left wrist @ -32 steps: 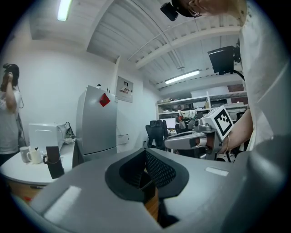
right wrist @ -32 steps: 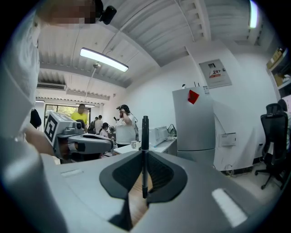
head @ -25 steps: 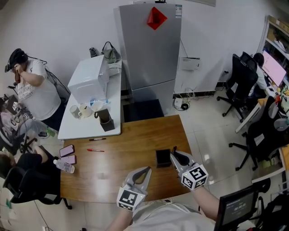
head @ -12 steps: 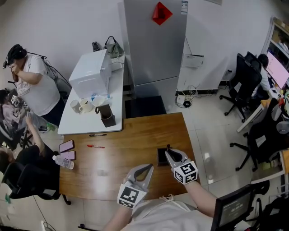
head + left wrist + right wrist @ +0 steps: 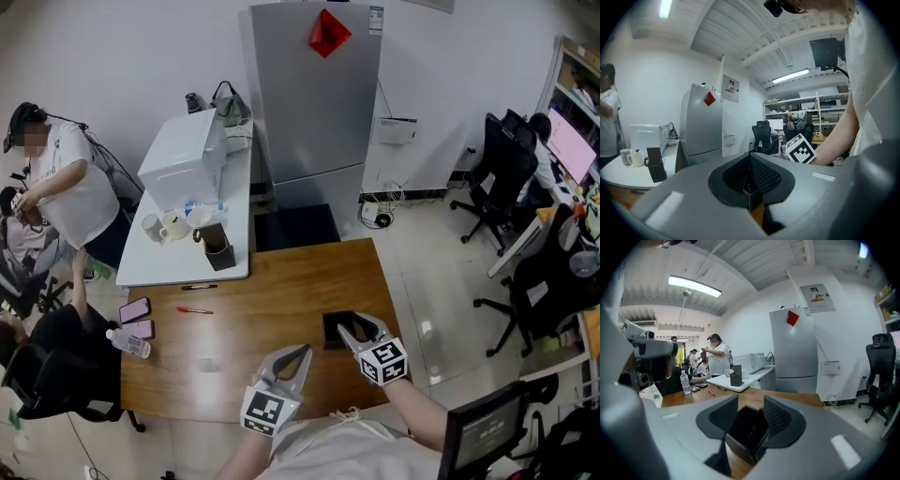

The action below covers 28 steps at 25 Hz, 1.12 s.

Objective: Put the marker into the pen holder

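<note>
A black square pen holder (image 5: 331,330) stands on the wooden table (image 5: 244,328) near its right front corner. My right gripper (image 5: 354,324) hovers right over it, its jaws opening. In the right gripper view the pen holder (image 5: 740,434) sits just below and between the spread pads, which do not touch it. A slim dark marker (image 5: 752,433) leans inside the holder. My left gripper (image 5: 304,352) hangs over the table's front edge to the left of the holder. Its jaws are shut with nothing between them, as the left gripper (image 5: 750,196) view shows.
A red pen (image 5: 195,310), two phones (image 5: 137,310) and a water bottle (image 5: 129,344) lie at the table's left end. Behind it a white side table (image 5: 159,267) carries cups, a black pen and another black holder (image 5: 217,248). A fridge (image 5: 314,94) stands behind, people at left, office chairs right.
The right gripper's jaws have spread apart over the pen holder. The marker that stuck up from them half a second ago now rests inside the holder. The left gripper has stayed put.
</note>
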Each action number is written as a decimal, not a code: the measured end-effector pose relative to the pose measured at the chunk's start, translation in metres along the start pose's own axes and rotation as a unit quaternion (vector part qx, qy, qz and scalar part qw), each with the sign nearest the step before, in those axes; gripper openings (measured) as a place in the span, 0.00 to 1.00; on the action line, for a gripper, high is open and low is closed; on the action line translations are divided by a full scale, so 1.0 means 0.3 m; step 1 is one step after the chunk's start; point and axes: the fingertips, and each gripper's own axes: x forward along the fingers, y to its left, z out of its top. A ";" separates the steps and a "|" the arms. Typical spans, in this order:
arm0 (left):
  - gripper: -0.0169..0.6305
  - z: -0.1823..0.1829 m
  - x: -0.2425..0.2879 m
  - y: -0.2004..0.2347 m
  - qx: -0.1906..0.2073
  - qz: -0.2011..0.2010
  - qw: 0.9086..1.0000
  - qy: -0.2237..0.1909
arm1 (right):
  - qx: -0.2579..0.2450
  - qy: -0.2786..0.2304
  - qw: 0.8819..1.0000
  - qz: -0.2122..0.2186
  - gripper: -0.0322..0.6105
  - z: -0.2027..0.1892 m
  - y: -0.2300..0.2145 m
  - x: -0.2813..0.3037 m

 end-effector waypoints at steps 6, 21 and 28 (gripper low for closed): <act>0.05 -0.009 0.007 -0.009 -0.003 -0.001 1.000 0.008 | 0.004 -0.007 1.000 -0.008 0.40 0.018 -0.023 -0.029; 0.05 0.027 0.057 -0.037 0.009 -0.013 1.000 -0.009 | -0.038 -0.106 0.994 0.011 0.06 0.270 0.100 -0.262; 0.05 0.025 0.031 -0.050 0.010 -0.019 1.000 -0.011 | -0.037 -0.120 0.992 0.005 0.06 0.283 0.156 -0.337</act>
